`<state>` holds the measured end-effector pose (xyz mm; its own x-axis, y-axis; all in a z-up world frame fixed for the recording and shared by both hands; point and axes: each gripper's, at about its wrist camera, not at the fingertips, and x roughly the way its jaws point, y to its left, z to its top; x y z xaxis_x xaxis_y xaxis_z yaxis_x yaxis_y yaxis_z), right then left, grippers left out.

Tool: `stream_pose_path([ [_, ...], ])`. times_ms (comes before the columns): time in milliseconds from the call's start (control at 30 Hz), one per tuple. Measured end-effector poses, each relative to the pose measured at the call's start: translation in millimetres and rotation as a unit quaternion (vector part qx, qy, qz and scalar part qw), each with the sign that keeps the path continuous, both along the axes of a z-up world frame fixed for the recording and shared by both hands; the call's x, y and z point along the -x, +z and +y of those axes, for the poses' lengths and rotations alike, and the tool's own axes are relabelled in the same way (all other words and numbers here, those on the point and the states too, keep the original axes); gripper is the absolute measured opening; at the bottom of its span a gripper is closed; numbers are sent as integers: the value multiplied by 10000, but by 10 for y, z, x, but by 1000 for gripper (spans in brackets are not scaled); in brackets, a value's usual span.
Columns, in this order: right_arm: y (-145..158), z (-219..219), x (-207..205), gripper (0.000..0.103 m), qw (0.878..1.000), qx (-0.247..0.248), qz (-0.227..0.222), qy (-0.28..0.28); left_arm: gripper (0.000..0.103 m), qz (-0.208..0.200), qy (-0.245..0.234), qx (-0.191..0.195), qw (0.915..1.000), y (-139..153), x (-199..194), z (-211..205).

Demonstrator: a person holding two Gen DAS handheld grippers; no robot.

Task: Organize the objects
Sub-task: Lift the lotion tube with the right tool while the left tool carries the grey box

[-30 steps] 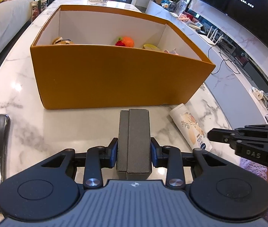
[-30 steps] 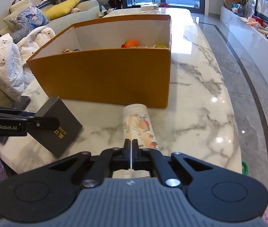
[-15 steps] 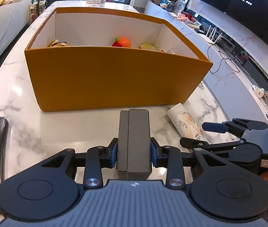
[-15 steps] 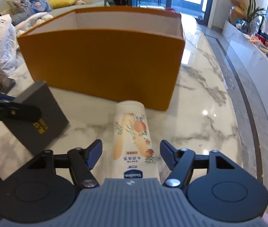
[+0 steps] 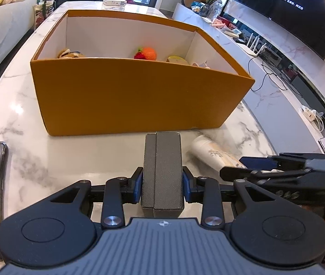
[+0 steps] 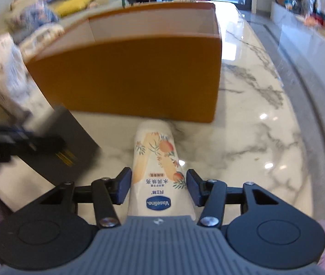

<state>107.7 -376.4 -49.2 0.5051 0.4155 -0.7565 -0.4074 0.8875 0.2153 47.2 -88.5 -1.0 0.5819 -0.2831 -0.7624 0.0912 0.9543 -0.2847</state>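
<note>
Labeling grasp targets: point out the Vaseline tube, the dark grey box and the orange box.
Vaseline tube [image 6: 160, 178]: right wrist view, on its printed front.
dark grey box [image 5: 162, 169]: left wrist view, on the narrow top edge between the pads.
orange box [image 5: 135, 96]: left wrist view, on its near outer wall.

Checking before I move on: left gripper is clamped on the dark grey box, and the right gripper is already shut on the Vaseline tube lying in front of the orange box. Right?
Not quite. In the right wrist view the right gripper is open: its pads sit either side of the Vaseline tube with gaps showing. The rest holds: the left gripper is clamped on the dark grey box, and the tube lies in front of the orange box.
</note>
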Motion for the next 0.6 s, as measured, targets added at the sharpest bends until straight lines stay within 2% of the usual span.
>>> stream_pose_path([
  [133,133,-33,41,49,9977,-650,160,-44,38,38,-128,140,9998,-4,-3,-46],
  [167,146,-34,40,16,9959,-871,257,-6,38,46,-160,130,9998,-9,-1,-68],
  [200,149,-33,36,4,9938,-1040,393,6,38,56,-167,79,9998,-13,0,-91],
  [267,136,-1,24,5,9907,-1214,613,35,38,43,-164,37,9998,-15,12,-112],
  [333,111,34,48,5,9897,-1243,700,91,38,67,-172,160,9997,-21,11,-98],
  [467,98,125,135,12,9949,-815,600,24,38,93,-158,216,9996,-27,15,-90],
  [533,85,159,152,25,9976,-521,463,28,38,106,-122,262,9995,-28,19,-72],
  [567,97,181,194,39,9989,-307,331,85,38,106,-97,233,9996,-28,23,-63],
  [600,110,211,248,43,9996,-71,180,182,38,99,-76,151,9998,-25,34,-60],
])
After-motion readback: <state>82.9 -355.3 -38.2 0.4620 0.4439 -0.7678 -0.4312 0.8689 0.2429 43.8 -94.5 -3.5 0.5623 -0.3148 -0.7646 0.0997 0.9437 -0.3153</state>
